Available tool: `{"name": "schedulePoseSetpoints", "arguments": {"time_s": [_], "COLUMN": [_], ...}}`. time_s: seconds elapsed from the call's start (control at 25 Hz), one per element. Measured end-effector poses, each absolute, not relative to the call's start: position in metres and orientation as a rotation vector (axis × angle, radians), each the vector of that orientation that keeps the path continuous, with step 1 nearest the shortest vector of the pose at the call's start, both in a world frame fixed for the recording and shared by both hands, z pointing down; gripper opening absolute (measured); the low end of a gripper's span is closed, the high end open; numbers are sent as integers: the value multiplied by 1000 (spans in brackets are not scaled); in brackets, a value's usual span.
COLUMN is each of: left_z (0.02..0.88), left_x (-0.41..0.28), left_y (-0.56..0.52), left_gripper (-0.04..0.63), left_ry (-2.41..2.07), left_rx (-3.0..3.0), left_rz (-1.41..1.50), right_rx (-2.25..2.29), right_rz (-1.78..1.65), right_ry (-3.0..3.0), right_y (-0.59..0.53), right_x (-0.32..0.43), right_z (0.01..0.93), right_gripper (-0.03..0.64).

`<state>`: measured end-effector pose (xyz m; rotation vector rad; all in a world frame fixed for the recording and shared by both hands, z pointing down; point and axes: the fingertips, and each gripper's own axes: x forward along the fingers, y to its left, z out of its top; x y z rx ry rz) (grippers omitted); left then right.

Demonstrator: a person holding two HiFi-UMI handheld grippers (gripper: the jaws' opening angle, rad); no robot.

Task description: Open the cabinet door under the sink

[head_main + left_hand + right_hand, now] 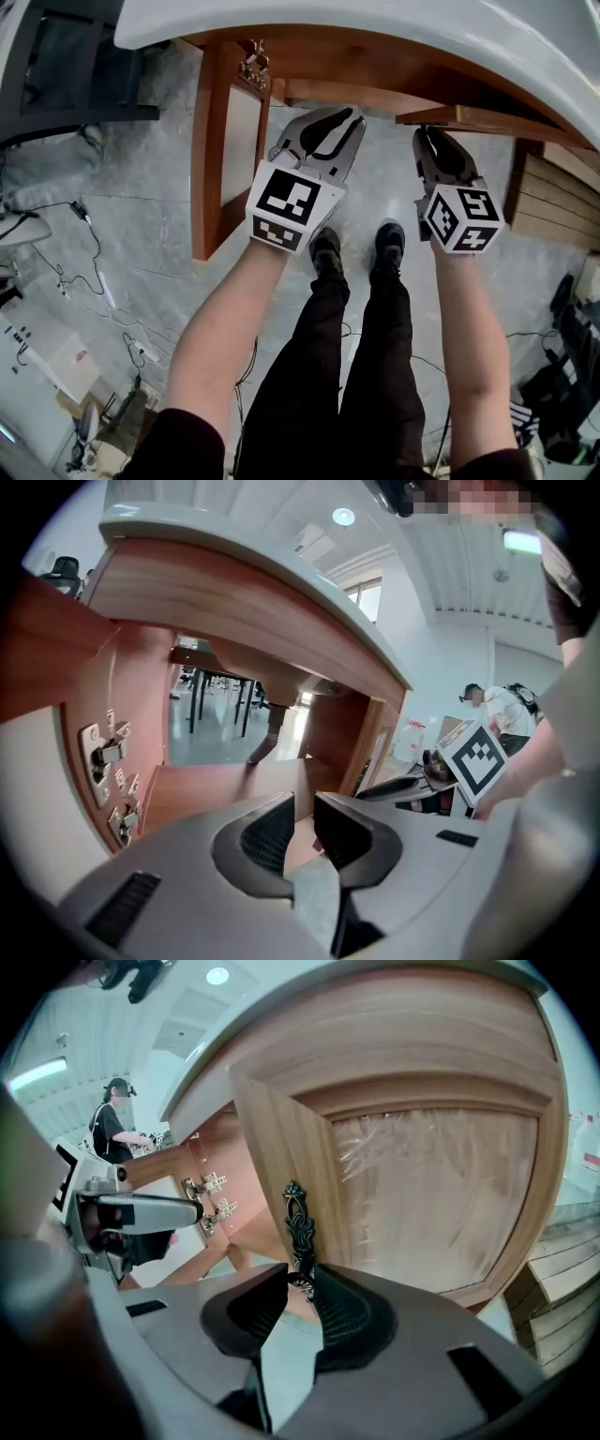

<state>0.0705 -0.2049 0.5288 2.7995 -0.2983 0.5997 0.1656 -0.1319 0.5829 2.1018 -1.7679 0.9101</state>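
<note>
Head view looked down on two hand-held grippers, each carrying one marker cube, in front of the brown wooden cabinet (356, 56) under the white curved sink top (375, 23). The cabinet had two doors. The left brown wooden door with a pale panel (208, 150) stood swung fully out toward the near side, with two silver metal hinges (105, 752) at the far end of its inner face. The right brown wooden door with a frosted panel (469, 117) stood only slightly ajar at the far right. One dark ornate metal handle (298, 1222) ran upright along that door's left edge. In the right gripper view the right gripper (300, 1277) pinched the lower end of this handle between its ribbed pads. The left gripper (304, 803) hovered at the open left half of the cabinet, its jaws a narrow gap apart and holding nothing; beyond them lay the cabinet's wooden floor (216, 789). Two black shoes (326, 251) stood on the grey stone-patterned floor (141, 187) near the cabinet
</note>
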Motion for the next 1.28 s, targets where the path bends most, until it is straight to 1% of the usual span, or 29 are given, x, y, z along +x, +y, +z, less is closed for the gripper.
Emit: {"name": "schedulePoseSetpoints", "arguments": {"time_s": [0.28, 0.4, 0.56, 0.6, 0.64, 0.72, 0.8, 1.0, 1.12, 1.24, 1.28], "left_z": [505, 498, 498, 497, 495, 493, 495, 513, 520, 514, 514], "left_x": [106, 118, 131, 134, 137, 144, 150, 147, 140, 140, 140], "left_y": [-163, -140, -116, -111, -107, -101, -99, -125, -150, -171, -176], "left_gripper": [136, 147, 150, 150, 150, 150, 150, 150, 150, 150, 150], "left_ry": [-29, 65, 155, 168, 180, 203, 200, 46, -82, -151, -148], "left_rx": [2905, 2905, 2944, 2947, 2953, 2980, 2999, 2983, 2923, 2876, 2882], "left_rz": [594, 580, 632, 636, 635, 630, 646, 710, 682, 618, 621], "right_rx": [2028, 1970, 1952, 1938, 1895, 1764, 1753, 1937, 1949, 1980, 1999], "right_rz": [911, 890, 895, 904, 902, 854, 852, 919, 932, 897, 889], "right_ry": [-1864, -1926, -1955, -1975, -2004, -2034, -2007, -1895, -1862, -1879, -1885], "right_y": [-108, -97, -84, -78, -72, -55, -34, -12, -23, -61, -77], "right_x": [155, 152, 150, 146, 136, 108, 100, 147, 156, 167, 170], "right_z": [585, 584, 583, 581, 580, 584, 591, 602, 608, 602, 601], "right_gripper": [101, 101, 100, 76, 9, 10, 12, 14, 16, 75, 85]}}
